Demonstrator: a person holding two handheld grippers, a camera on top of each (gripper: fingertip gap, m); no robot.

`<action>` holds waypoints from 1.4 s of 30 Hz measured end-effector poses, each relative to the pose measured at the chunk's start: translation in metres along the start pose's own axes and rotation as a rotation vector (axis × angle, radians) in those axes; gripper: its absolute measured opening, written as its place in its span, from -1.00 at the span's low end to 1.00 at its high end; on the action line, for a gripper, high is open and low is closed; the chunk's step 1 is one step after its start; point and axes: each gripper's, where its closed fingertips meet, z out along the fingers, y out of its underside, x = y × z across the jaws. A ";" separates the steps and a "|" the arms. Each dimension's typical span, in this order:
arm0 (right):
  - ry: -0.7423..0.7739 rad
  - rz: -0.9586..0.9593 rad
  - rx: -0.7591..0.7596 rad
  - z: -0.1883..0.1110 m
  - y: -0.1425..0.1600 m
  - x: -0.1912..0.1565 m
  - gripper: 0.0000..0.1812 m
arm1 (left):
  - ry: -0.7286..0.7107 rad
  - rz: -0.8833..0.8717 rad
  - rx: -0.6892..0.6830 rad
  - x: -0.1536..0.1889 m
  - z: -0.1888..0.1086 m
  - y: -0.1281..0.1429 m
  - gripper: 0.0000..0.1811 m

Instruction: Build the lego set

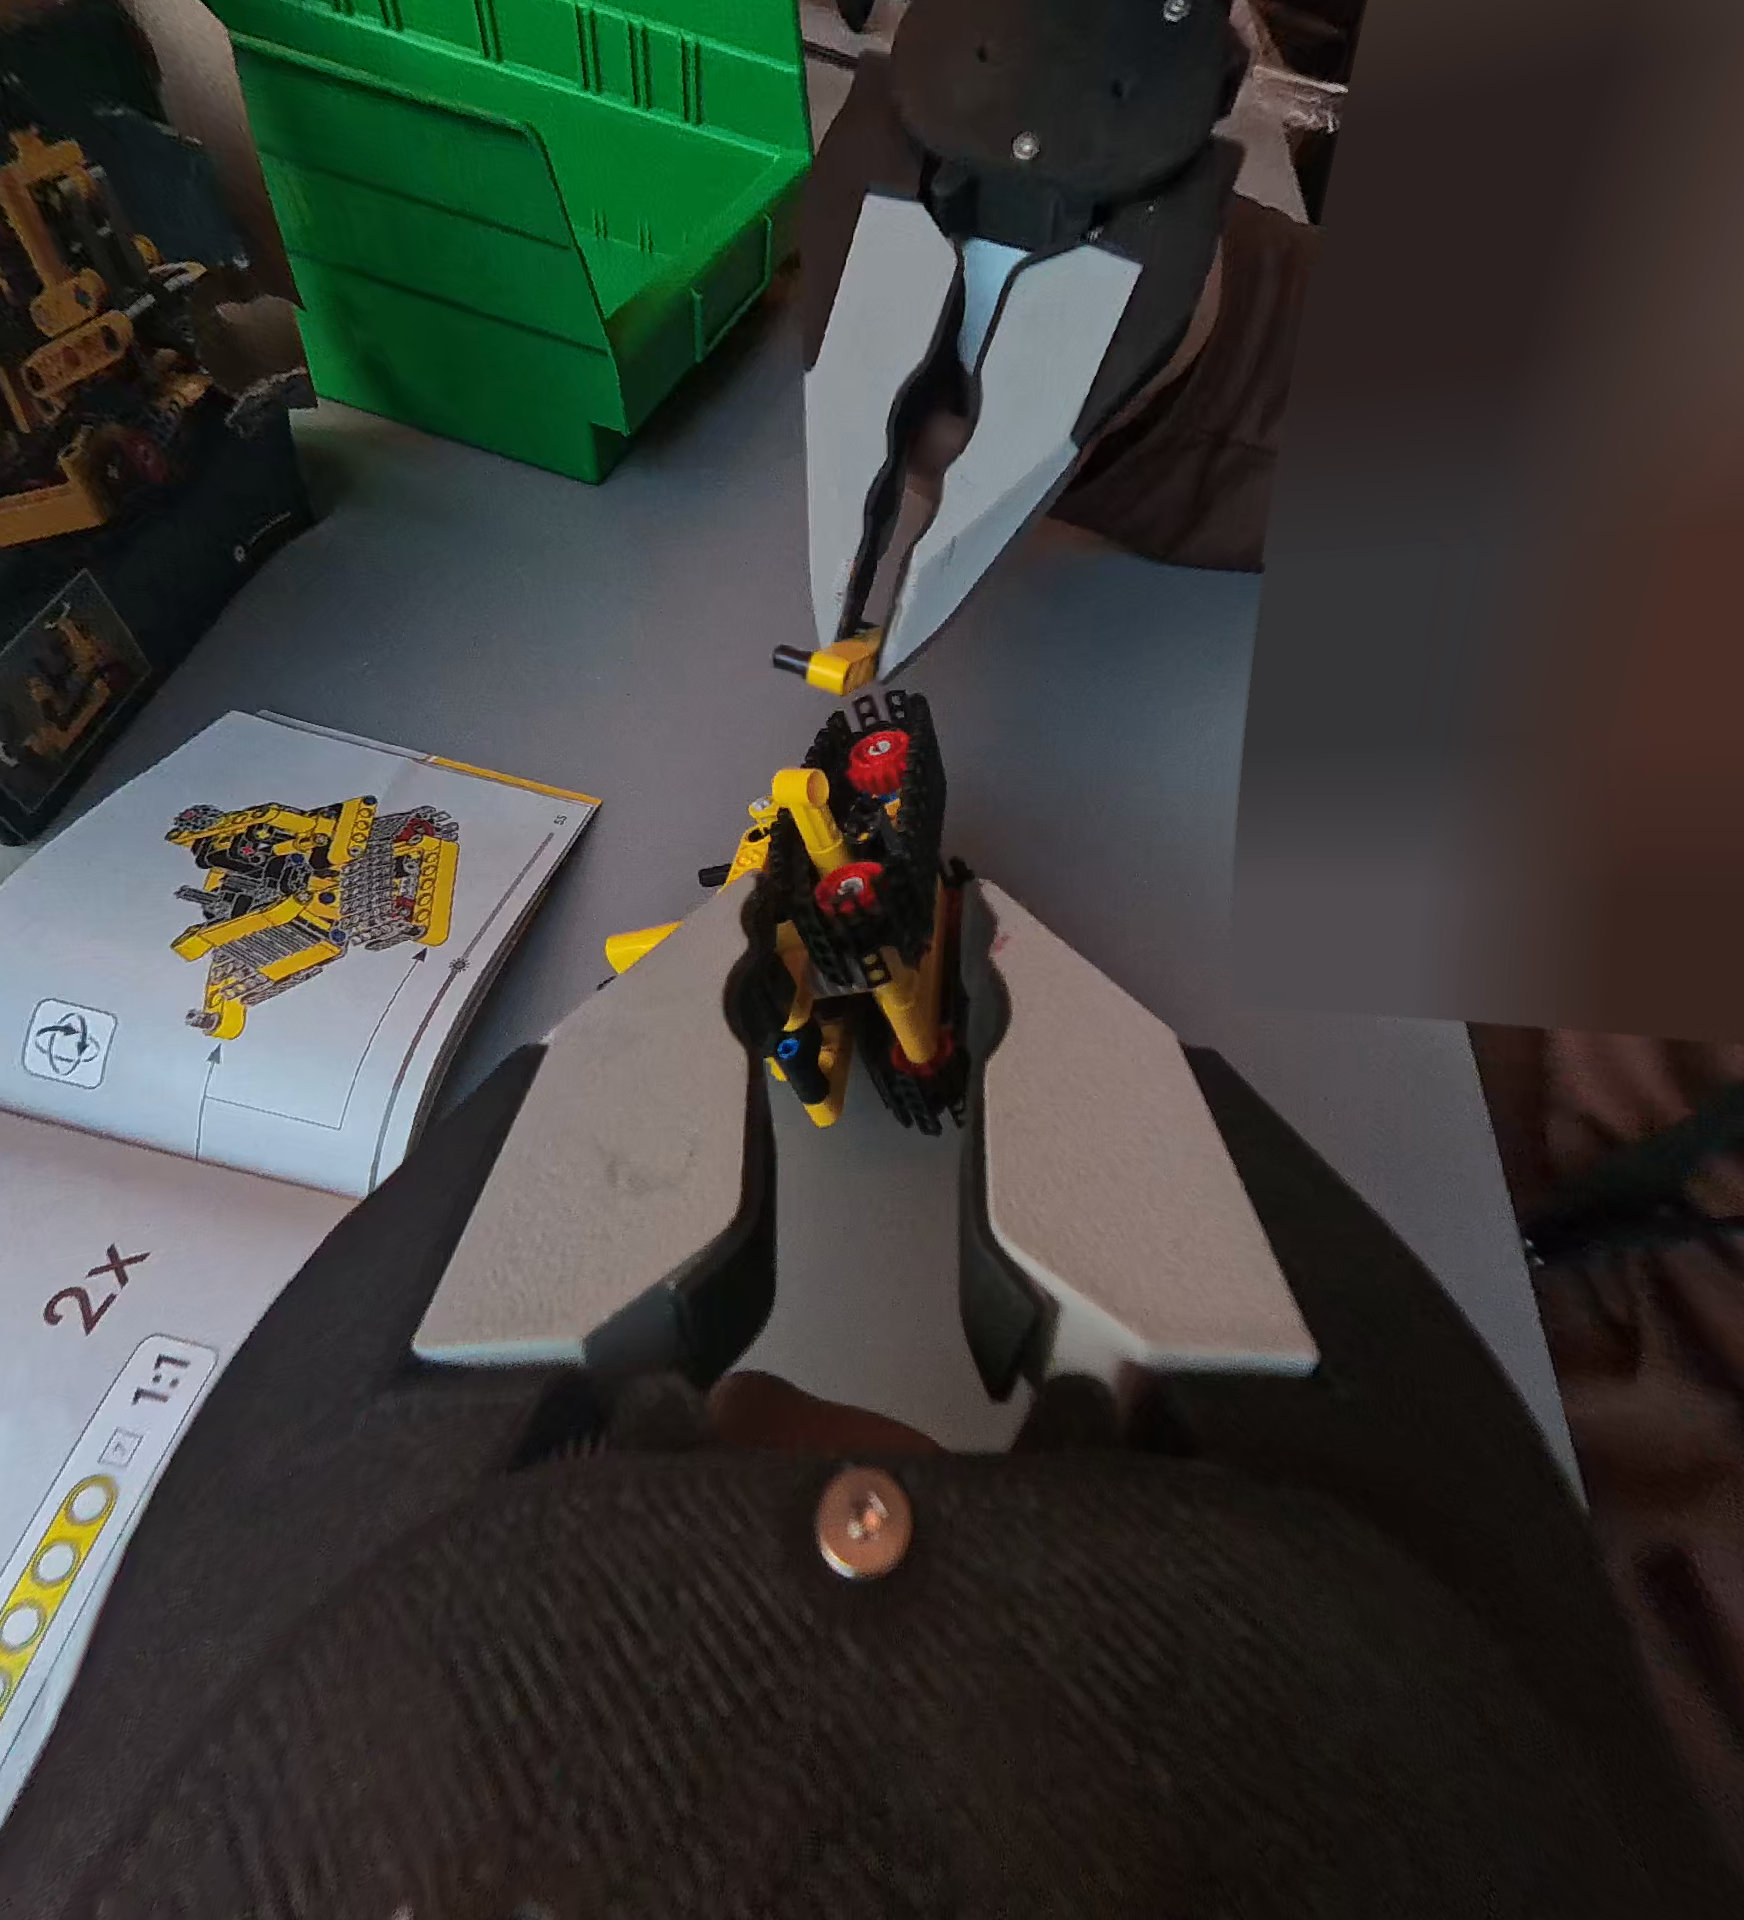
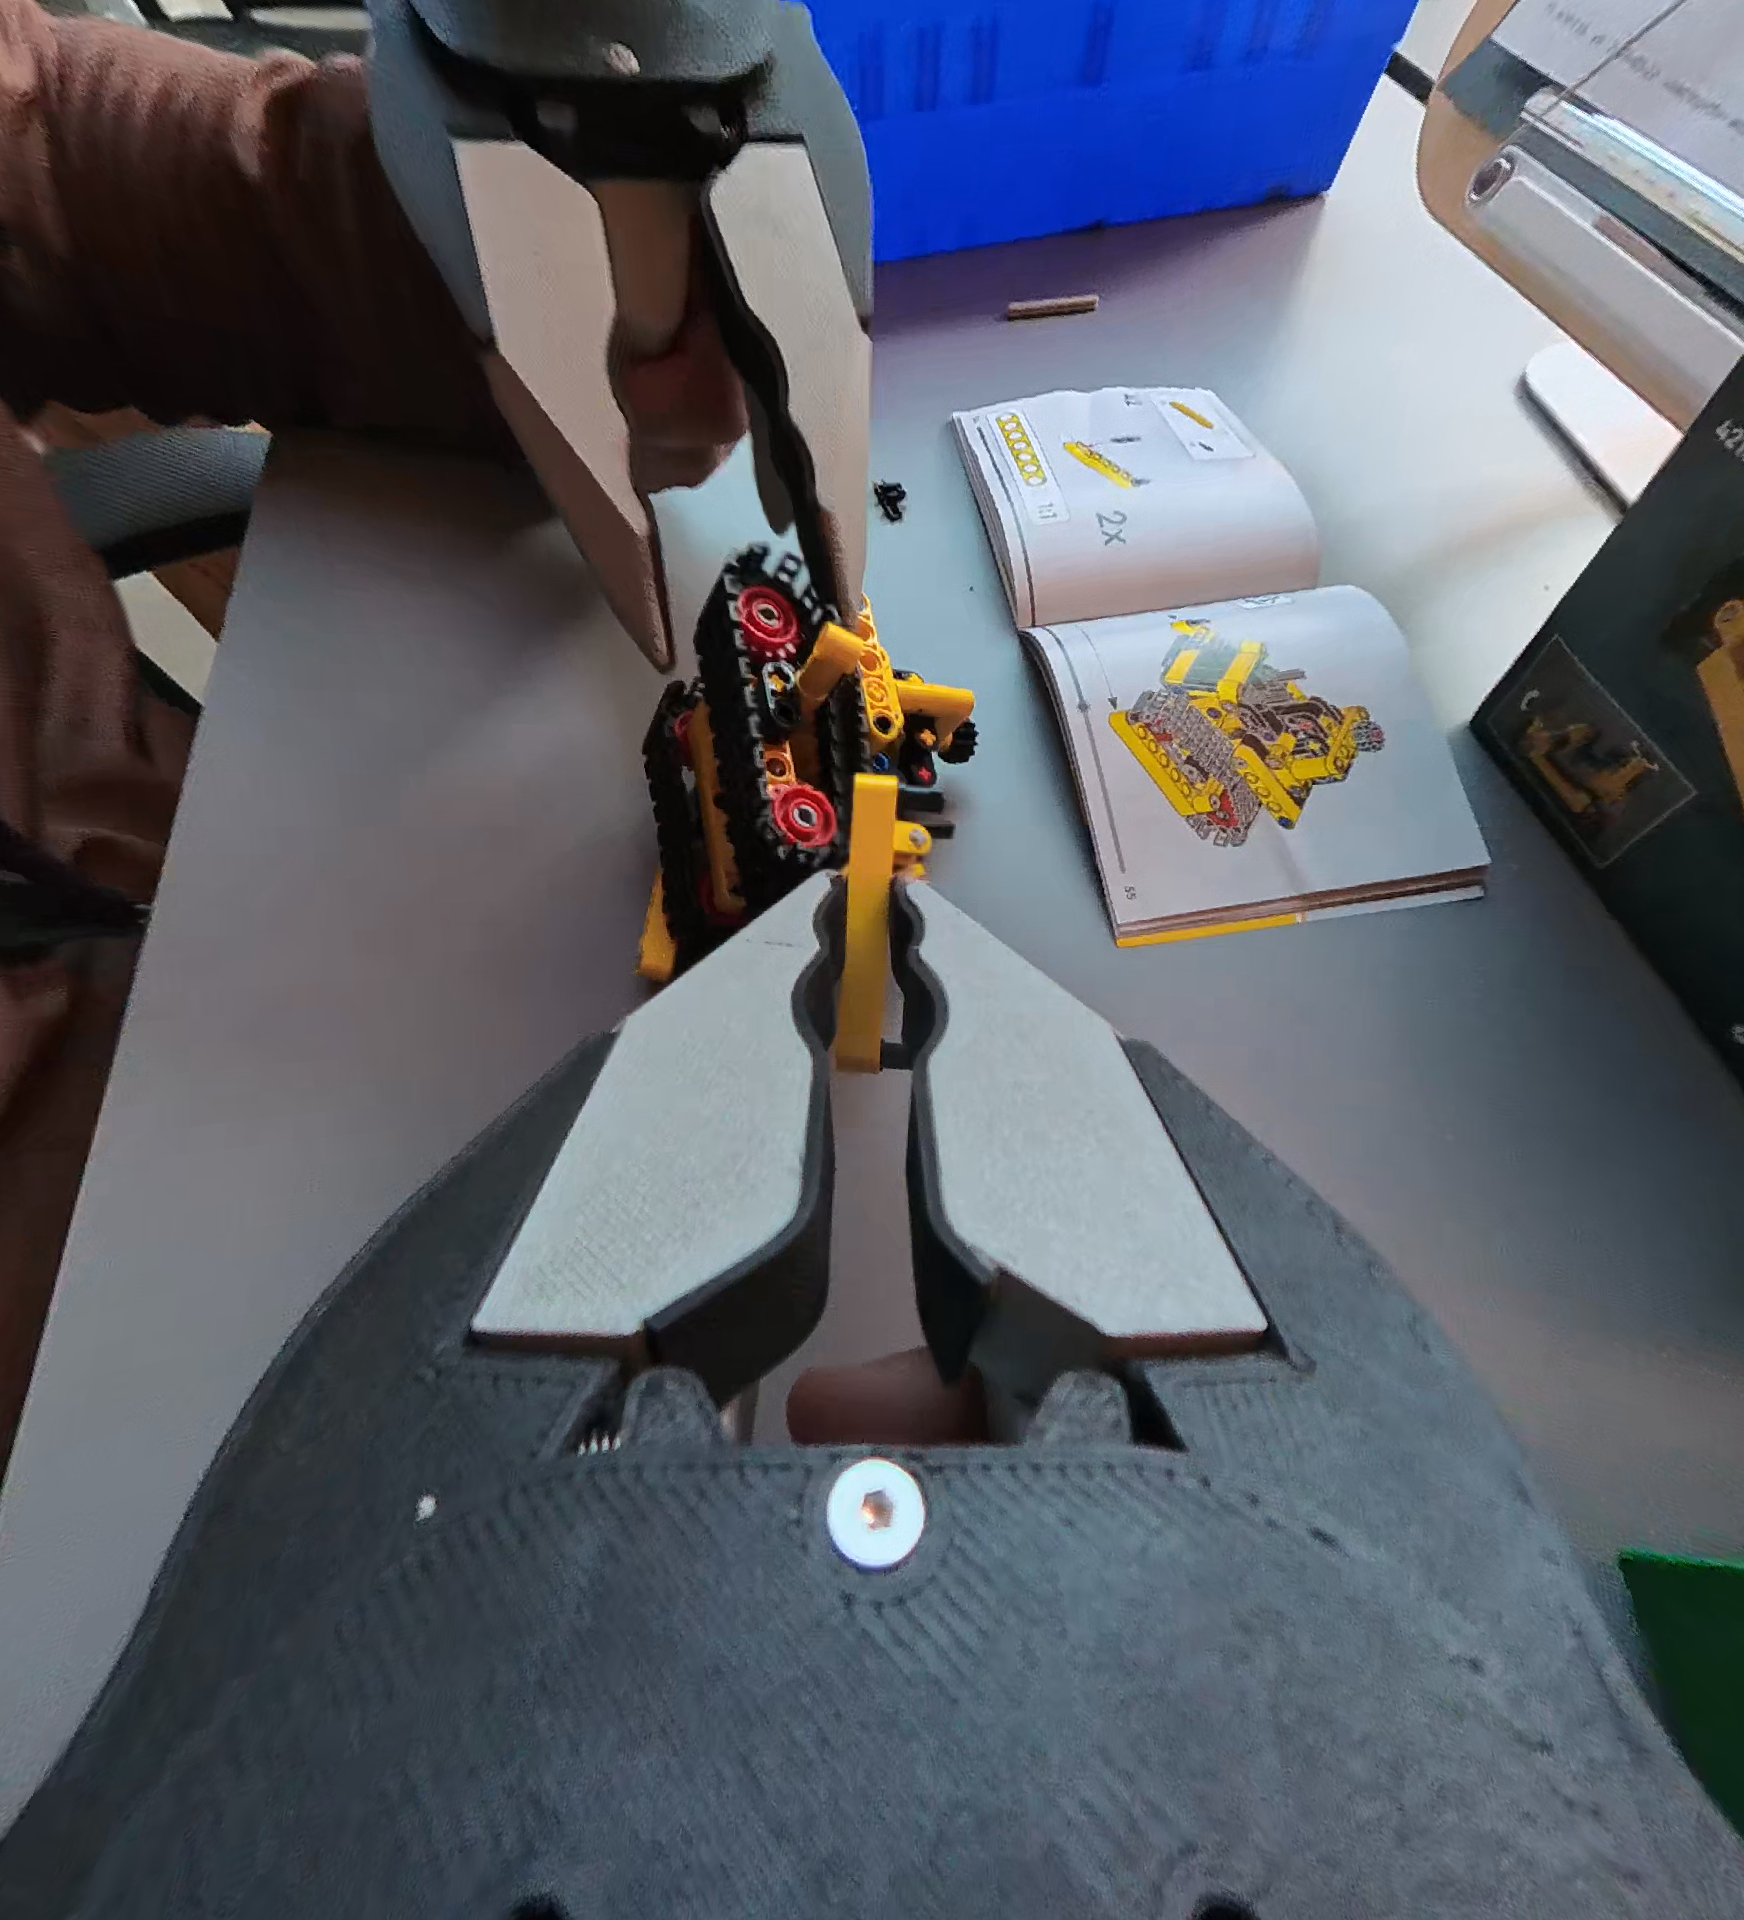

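Note:
A yellow and black tracked lego model (image 1: 878, 821) with red wheels stands tilted on end on the grey table (image 1: 535, 623). My left gripper (image 1: 852, 894) is shut on it, one finger on each side. It also shows in the right wrist view, where the model (image 2: 774, 748) sits under the left gripper (image 2: 759, 634). My right gripper (image 2: 868, 888) is shut on a yellow beam (image 2: 870, 862) with a black pin, held upright right next to the model's side. In the left wrist view the right gripper (image 1: 863, 644) holds the beam (image 1: 840, 665) just above the model's top.
An open instruction booklet (image 2: 1263, 748) lies beside the model. The dark lego box (image 2: 1699, 727) stands past it. A green bin (image 1: 535, 229) and a blue bin (image 2: 1107, 114) stand on the table. Small black parts (image 2: 889, 499) lie near the booklet. A person's brown sleeve (image 2: 120, 260) is behind the left gripper. Some 6 cm of space lies between my two pairs of fingers.

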 end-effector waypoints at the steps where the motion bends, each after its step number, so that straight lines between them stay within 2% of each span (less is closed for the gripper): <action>1: -0.013 0.001 0.009 -0.001 -0.003 -0.002 -0.94 | 0.001 -0.003 0.005 -0.001 0.002 -0.001 -0.67; 9: -0.189 0.052 -0.007 -0.002 -0.022 -0.010 -0.95 | 0.012 -0.024 0.017 -0.009 0.000 -0.007 -0.59; 12: -0.294 0.107 -0.029 -0.001 -0.033 -0.017 -0.95 | 0.119 -0.023 0.020 -0.002 -0.004 -0.018 -0.49; 19: -0.336 0.134 -0.106 0.012 -0.037 -0.024 -0.95 | 0.261 -0.042 -0.063 -0.005 0.006 -0.020 -0.47; 24: -0.355 0.157 -0.155 0.016 -0.032 -0.025 -0.95 | 0.242 0.015 -0.088 -0.001 0.009 -0.008 -0.53; 27: -0.383 0.180 -0.196 0.019 -0.027 -0.026 -0.94 | 0.244 0.026 -0.069 0.002 0.009 -0.011 -0.60; 32: -0.433 0.225 -0.198 0.018 -0.028 -0.026 -0.95 | 0.240 0.018 -0.062 0.001 0.008 -0.009 -0.60; 42: -0.424 0.263 -0.232 0.018 -0.029 -0.023 -0.94 | 0.208 0.011 -0.040 -0.001 0.009 -0.016 -0.68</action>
